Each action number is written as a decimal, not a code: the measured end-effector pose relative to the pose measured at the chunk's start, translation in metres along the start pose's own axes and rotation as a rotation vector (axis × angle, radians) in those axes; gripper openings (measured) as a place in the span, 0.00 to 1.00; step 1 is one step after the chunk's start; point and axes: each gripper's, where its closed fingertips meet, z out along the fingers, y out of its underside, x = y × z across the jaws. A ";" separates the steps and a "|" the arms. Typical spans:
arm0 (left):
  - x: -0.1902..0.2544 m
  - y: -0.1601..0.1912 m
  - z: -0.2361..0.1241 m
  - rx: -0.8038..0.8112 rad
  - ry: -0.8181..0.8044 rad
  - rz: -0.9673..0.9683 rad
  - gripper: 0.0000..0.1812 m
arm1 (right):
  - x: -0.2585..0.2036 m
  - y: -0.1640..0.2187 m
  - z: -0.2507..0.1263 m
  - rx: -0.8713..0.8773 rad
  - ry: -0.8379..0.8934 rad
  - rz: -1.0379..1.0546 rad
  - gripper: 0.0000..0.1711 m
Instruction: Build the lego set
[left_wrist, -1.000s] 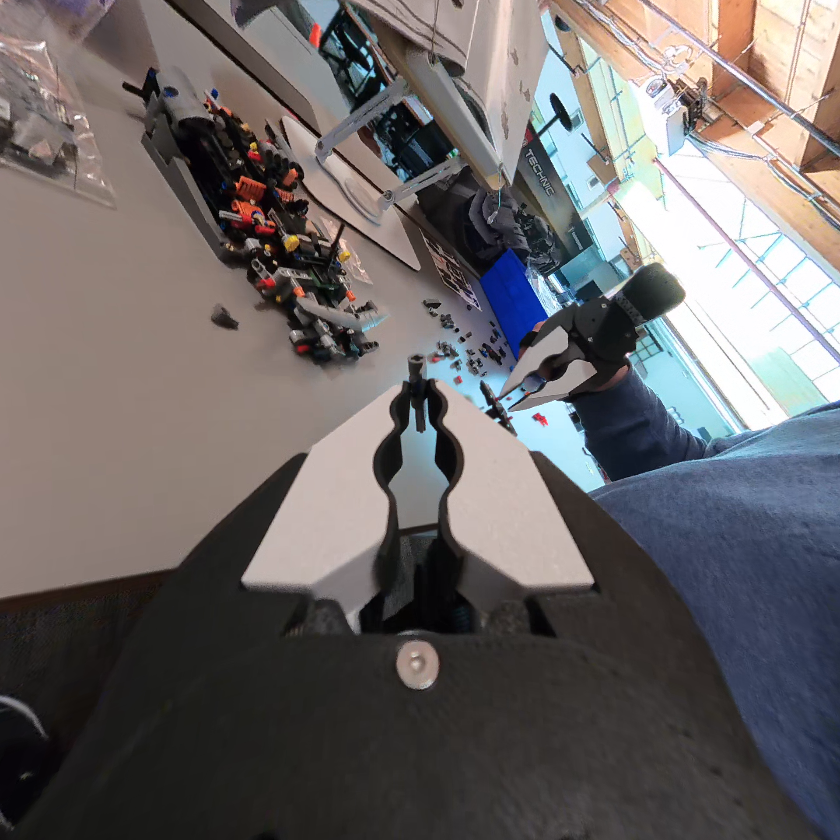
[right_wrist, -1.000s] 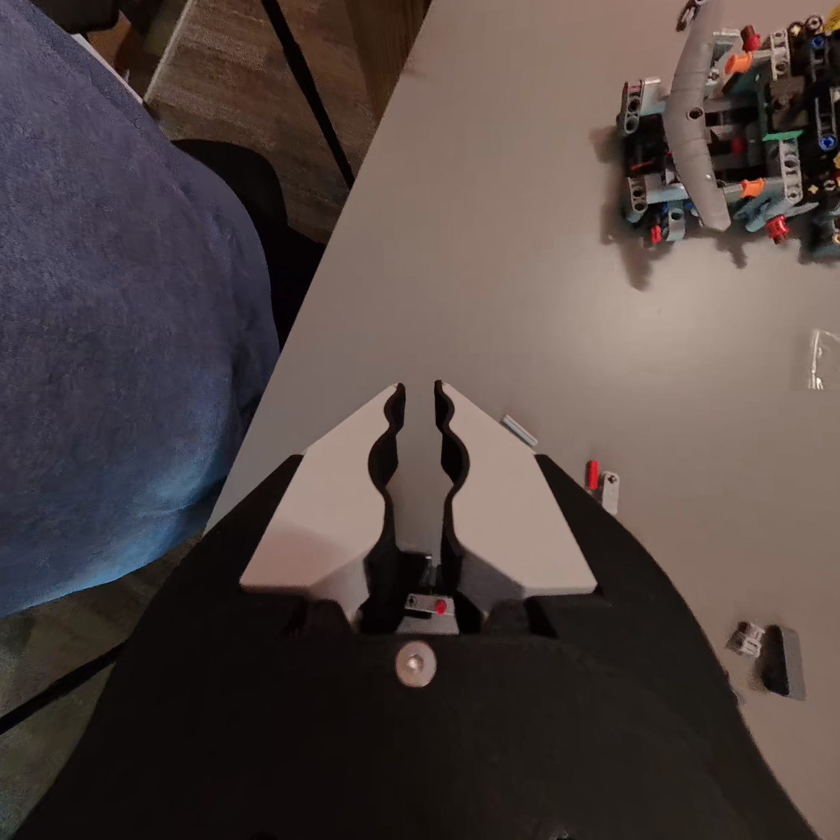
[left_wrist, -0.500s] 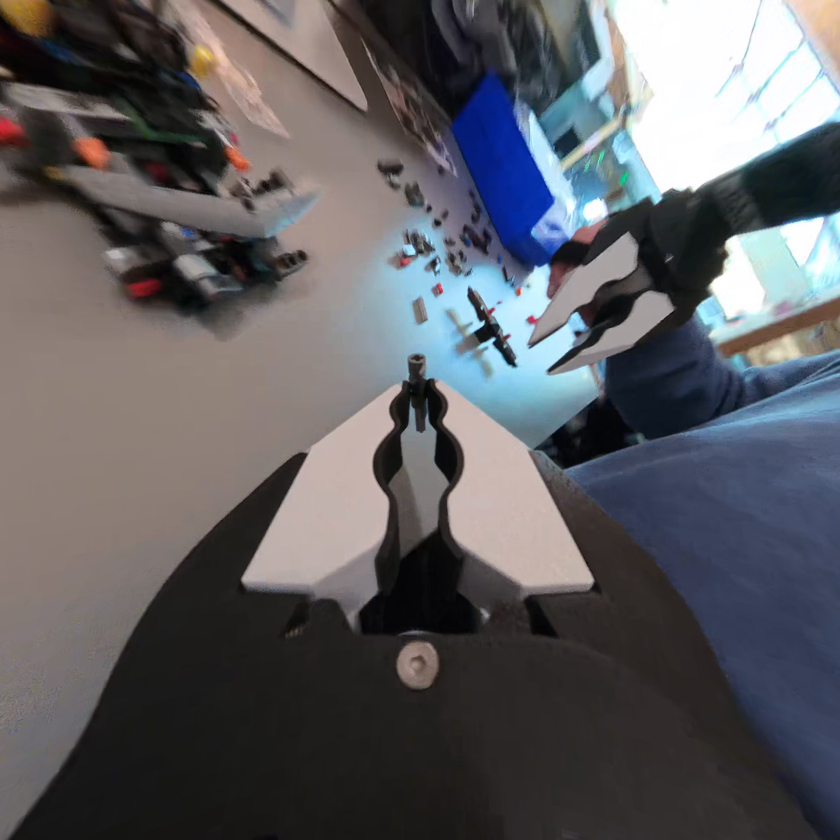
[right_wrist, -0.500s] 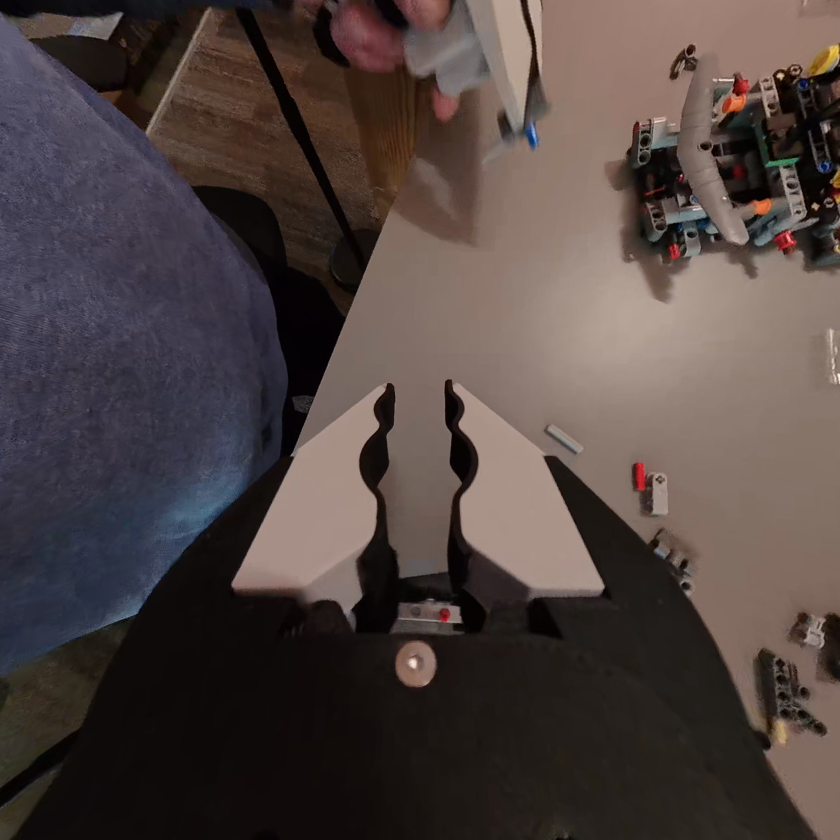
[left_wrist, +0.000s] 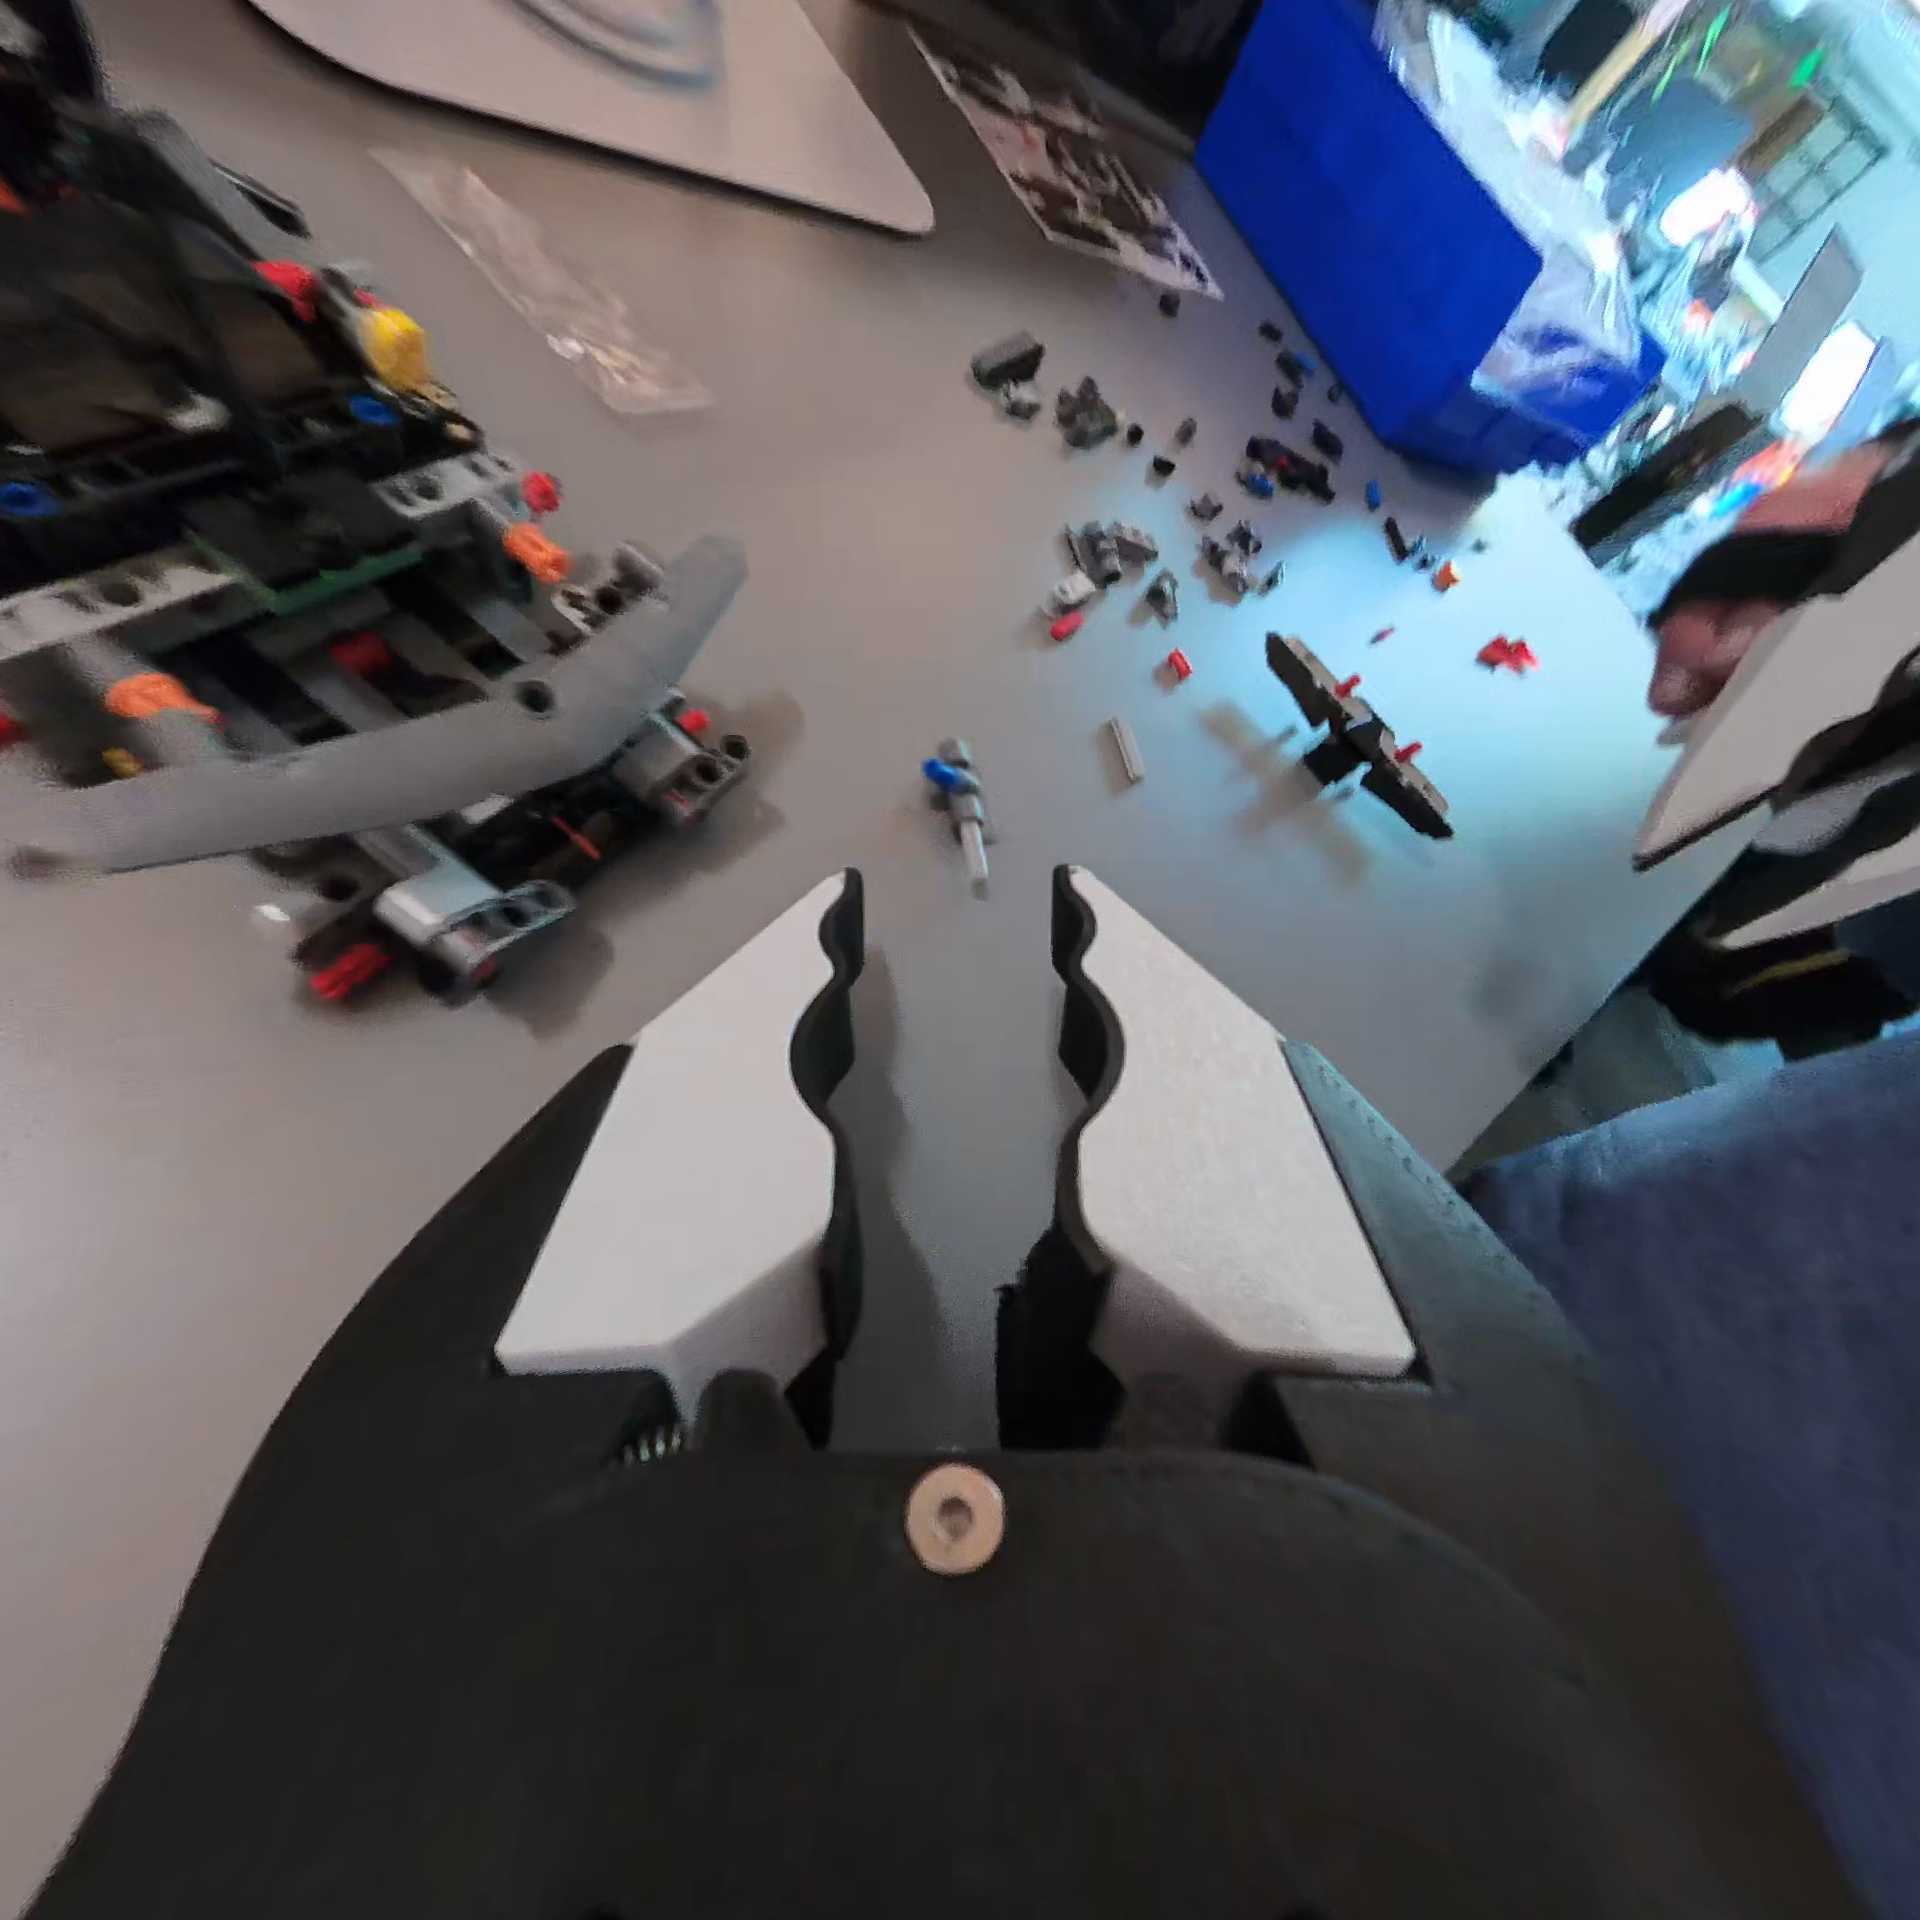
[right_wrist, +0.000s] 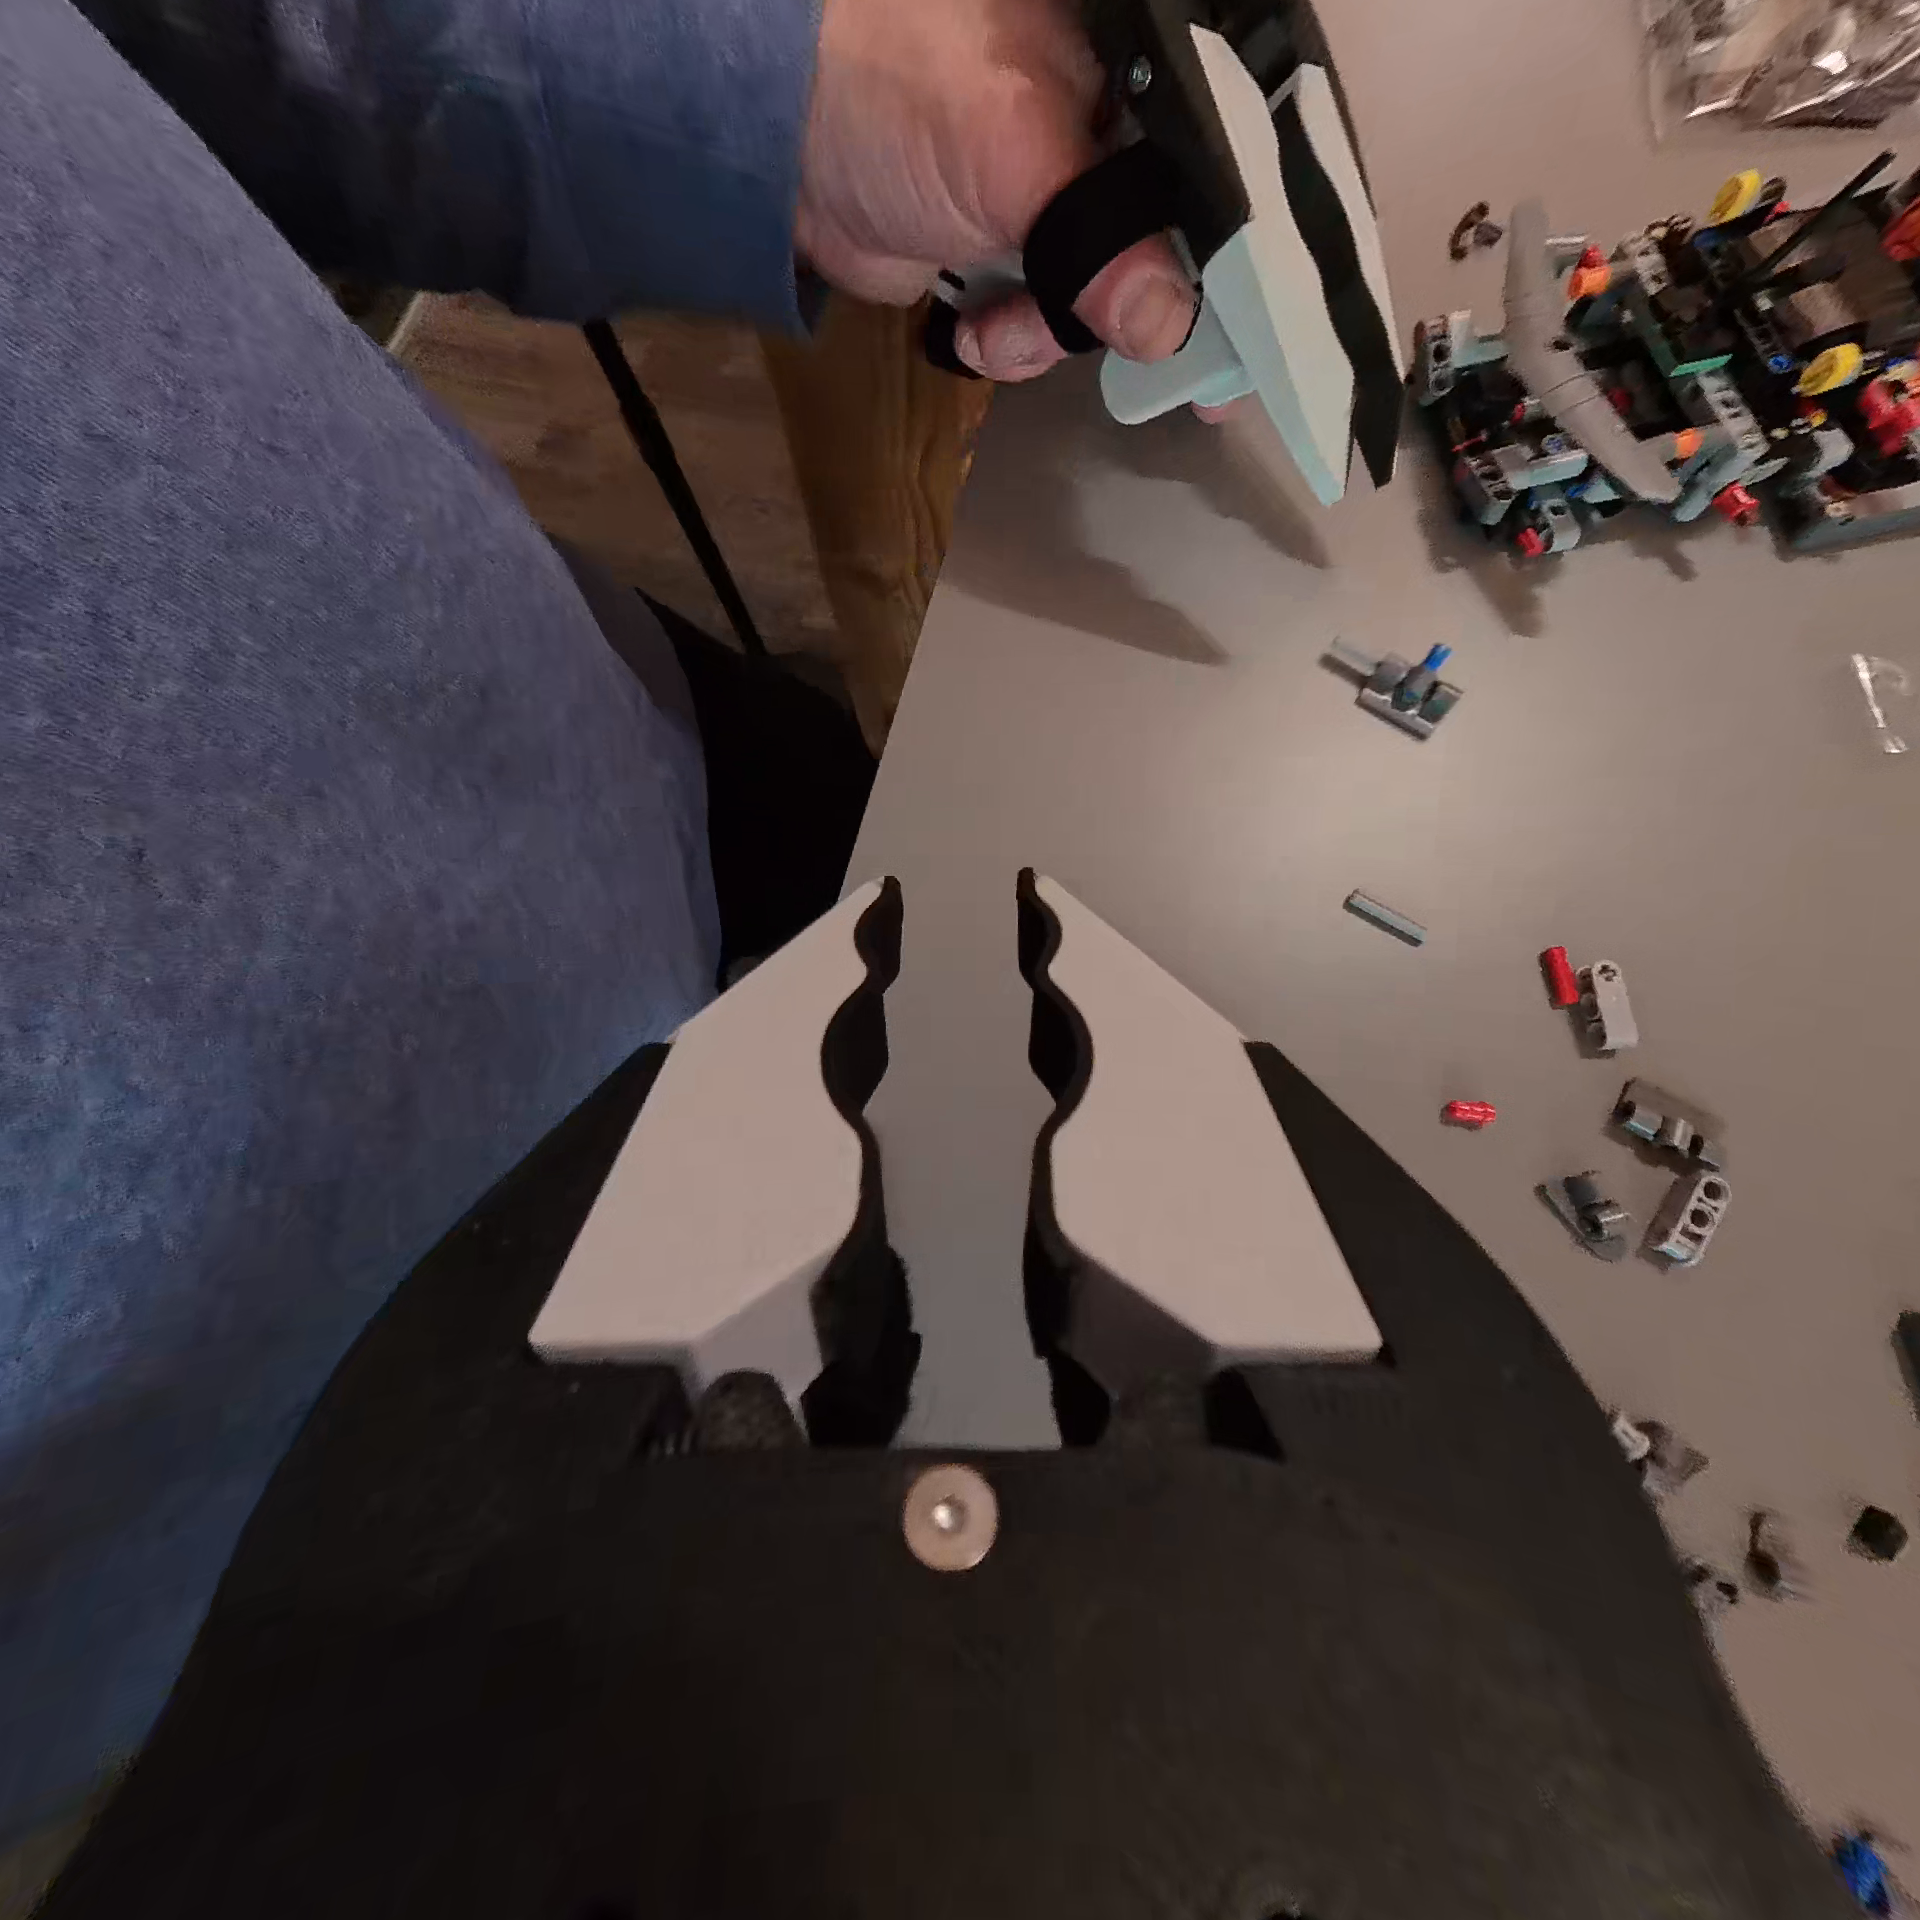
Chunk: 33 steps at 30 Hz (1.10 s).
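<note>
Hovering over the grey worktop (left_wrist: 644, 1039) with the left claw (left_wrist: 958, 894), jaws spread and holding nothing. Lying just beyond those tips, a small grey piece with a blue pin (left_wrist: 961, 795), flat on the worktop and apart from the fingers. Sitting to the left of it, near but not touching, the half-built lego model (left_wrist: 343, 665), a curved grey panel running across its near side, with red, orange, yellow and blue pins showing among dark beams. Resting farther right, a black winged sub-assembly (left_wrist: 1356, 748) with red pins. Spreading beyond that, a scatter of small loose parts (left_wrist: 1164, 520) in grey, black and red. Lying past the model, a clear plastic bag (left_wrist: 551, 291), and beyond it a light mat (left_wrist: 665, 114) and a blue bin (left_wrist: 1371, 239) at the far edge.

Hanging near the worktop's edge (right_wrist: 894, 727), the right claw (right_wrist: 956, 883), jaws parted and empty. Lying to its right, a short grey axle (right_wrist: 1384, 918), a red pin beside a grey connector (right_wrist: 1605, 1003), and more grey bits. Showing farther off, the same grey and blue piece, below the left claw gripped in a hand (right_wrist: 935, 177) with a blue sleeve.
</note>
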 end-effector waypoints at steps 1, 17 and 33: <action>-0.006 -0.005 -0.005 0.035 -0.008 -0.025 0.19 | 0.000 0.001 -0.001 0.012 0.020 0.001 0.12; -0.004 -0.008 -0.010 0.073 0.023 0.010 0.12 | 0.042 0.036 -0.050 0.233 0.185 0.178 0.10; 0.008 -0.009 -0.013 0.104 0.088 0.067 0.10 | 0.058 0.031 -0.062 0.248 0.252 0.180 0.08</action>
